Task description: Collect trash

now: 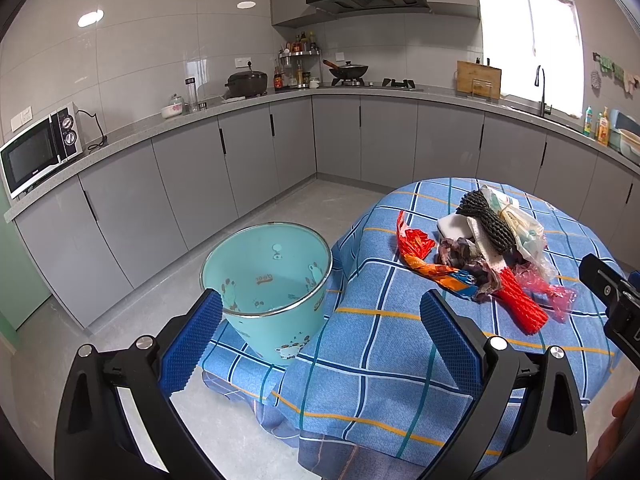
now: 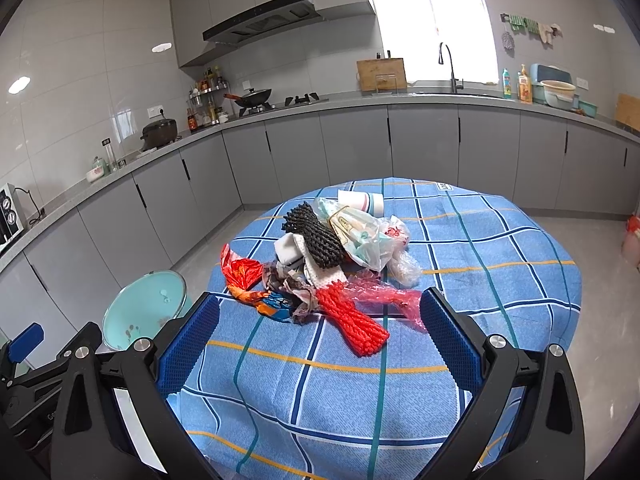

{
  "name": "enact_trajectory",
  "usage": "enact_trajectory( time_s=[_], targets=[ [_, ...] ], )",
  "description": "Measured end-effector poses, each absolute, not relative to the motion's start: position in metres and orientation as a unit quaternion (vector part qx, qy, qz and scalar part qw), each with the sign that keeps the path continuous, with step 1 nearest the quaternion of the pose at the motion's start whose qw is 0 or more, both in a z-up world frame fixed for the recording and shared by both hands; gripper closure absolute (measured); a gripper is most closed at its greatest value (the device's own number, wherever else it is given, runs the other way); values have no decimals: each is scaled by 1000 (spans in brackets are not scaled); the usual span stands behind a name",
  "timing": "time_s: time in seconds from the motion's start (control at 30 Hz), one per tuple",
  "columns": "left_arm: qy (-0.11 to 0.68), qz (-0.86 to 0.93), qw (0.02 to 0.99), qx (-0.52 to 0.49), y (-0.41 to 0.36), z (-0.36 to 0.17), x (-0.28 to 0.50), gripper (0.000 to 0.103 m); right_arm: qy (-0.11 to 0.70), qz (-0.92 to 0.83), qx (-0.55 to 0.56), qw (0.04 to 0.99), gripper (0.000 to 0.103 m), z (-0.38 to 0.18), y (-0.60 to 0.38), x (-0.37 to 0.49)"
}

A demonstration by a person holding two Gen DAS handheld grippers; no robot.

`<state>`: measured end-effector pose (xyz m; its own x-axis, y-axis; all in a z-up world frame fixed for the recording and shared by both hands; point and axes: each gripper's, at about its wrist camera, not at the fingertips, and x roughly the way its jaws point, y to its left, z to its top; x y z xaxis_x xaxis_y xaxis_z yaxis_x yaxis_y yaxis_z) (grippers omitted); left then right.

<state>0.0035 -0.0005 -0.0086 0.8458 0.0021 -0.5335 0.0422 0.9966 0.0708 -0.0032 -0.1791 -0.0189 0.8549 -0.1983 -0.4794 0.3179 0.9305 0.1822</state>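
Note:
A heap of trash lies on the round table (image 2: pixel 500 248) under a blue checked cloth: a red foam net (image 2: pixel 356 322), a black foam net (image 2: pixel 316 236), a red and orange wrapper (image 2: pixel 244 276), clear plastic bags (image 2: pixel 368 240) and a pink film (image 2: pixel 384 294). The same heap shows in the left wrist view, with the red net (image 1: pixel 524 300) and black net (image 1: pixel 488 220). A pale green trash bin (image 1: pixel 276 280) stands on the floor beside the table's left edge. My left gripper (image 1: pixel 320 336) is open above the bin and table edge. My right gripper (image 2: pixel 320 336) is open just short of the red net, holding nothing.
Grey kitchen cabinets (image 1: pixel 248 160) and a counter run along the back walls, with a microwave (image 1: pixel 36 152), a wok (image 1: pixel 348 70) and a sink tap (image 1: pixel 542 88). The bin (image 2: pixel 144 316) shows left of the table in the right wrist view. Grey floor (image 1: pixel 312 204) lies between table and cabinets.

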Motion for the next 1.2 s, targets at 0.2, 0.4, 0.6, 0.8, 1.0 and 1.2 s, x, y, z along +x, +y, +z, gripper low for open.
enact_trajectory(
  time_s=[0.2,0.4,0.6,0.8,1.0,1.2],
  targets=[
    [283,-11,958,41,-2,-13,5,6,238,-136,133,953,4,-22,-182,0],
    [288,-11,957,41,-1,-15,8,6,242,-134,135,952,4,-24,-184,2],
    [288,-11,957,41,-2,-16,9,6,242,-134,135,951,4,-25,-184,2],
    [297,-11,954,38,-1,-24,13,6,251,-133,135,949,4,-31,-186,5],
    [318,-11,947,29,2,-43,27,6,273,-129,132,944,4,-50,-200,14],
    [350,-31,936,25,-9,-70,47,9,297,-133,135,936,12,-76,-229,25]
  ],
)
